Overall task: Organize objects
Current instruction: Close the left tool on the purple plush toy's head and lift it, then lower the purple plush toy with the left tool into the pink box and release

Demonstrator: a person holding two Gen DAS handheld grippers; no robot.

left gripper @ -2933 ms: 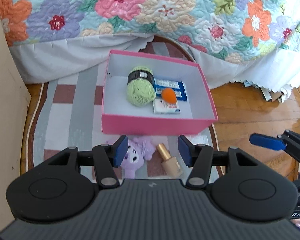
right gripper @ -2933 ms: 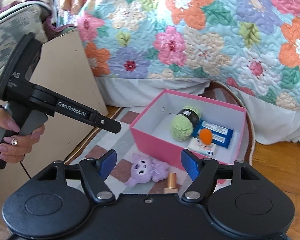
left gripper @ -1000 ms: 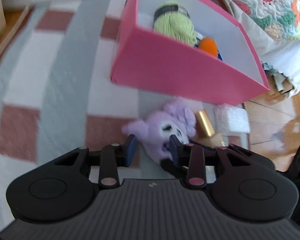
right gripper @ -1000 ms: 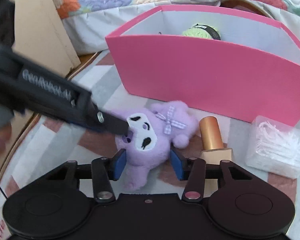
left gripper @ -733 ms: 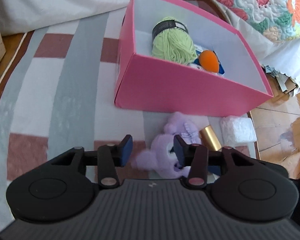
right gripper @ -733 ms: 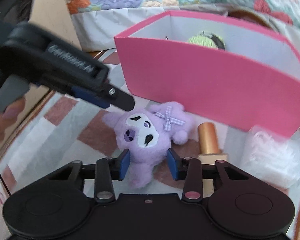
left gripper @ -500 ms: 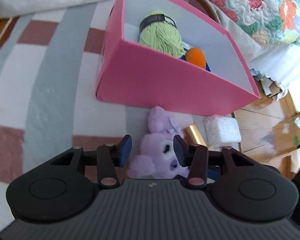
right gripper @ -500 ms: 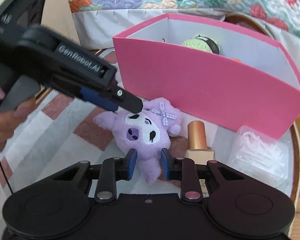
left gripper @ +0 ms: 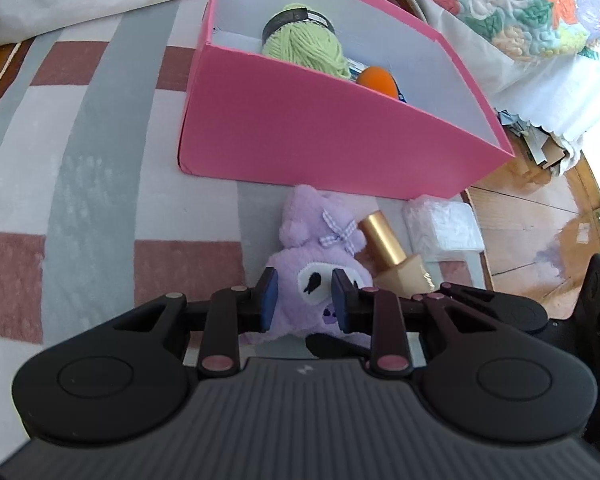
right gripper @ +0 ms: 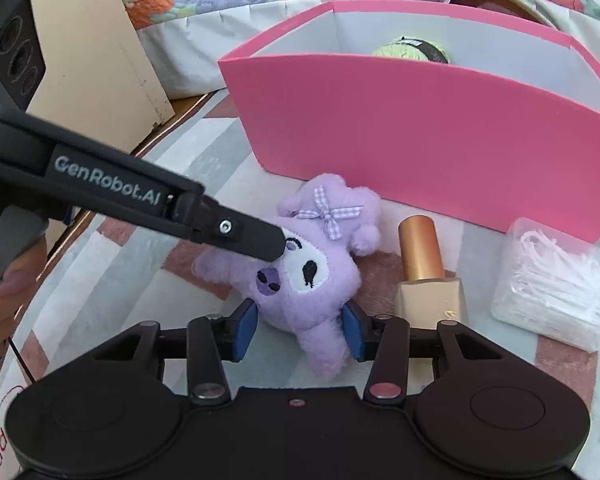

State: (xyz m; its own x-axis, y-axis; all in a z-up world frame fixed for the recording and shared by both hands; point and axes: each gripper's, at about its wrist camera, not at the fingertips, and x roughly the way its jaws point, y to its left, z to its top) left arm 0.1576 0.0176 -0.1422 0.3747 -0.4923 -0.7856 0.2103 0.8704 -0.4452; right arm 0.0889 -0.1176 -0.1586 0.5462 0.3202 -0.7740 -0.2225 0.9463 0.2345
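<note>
A purple plush toy with a checked bow lies on the striped rug in front of the pink box. My left gripper is shut on the toy's head, its pads pressing both sides of the white face. In the right wrist view one left finger rests against the plush toy by the eye. My right gripper straddles the toy's lower body; its jaws are opening and the left pad stands clear of the fur. The pink box holds green yarn and an orange sponge.
A gold-capped bottle lies just right of the toy, and a clear box of white picks beyond it. A beige cabinet stands at left, a bed with a floral quilt behind. A hand holds the left gripper.
The left jaws have closed onto the toy's head. The right jaws, squeezed tight on the toy's body half a second ago, have spread apart. Both hands stayed in place.
</note>
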